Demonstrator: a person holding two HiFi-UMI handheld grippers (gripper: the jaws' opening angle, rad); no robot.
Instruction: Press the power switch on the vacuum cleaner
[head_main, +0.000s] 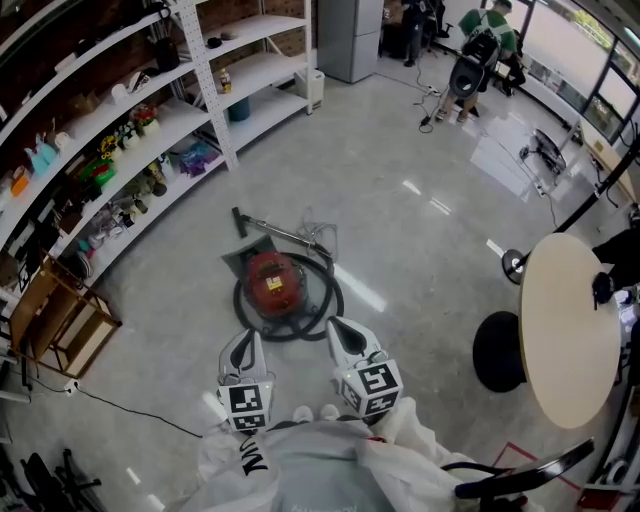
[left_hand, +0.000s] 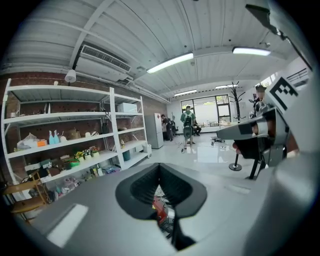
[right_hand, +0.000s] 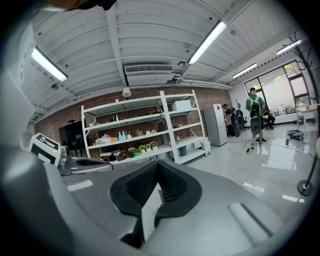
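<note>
The red vacuum cleaner sits on the grey floor in the head view, with its black hose coiled around it and its wand reaching up and left. My left gripper hovers just below the vacuum's near left side, and my right gripper is by its near right side. Neither touches it. Both are shut with nothing held. In the left gripper view the jaws meet, and a bit of the red vacuum shows through the slit. The right gripper looks towards the shelves.
White shelving full of small items runs along the left. A wooden chair and a floor cable lie lower left. A round table, black stool and stand base are right. A person is far back.
</note>
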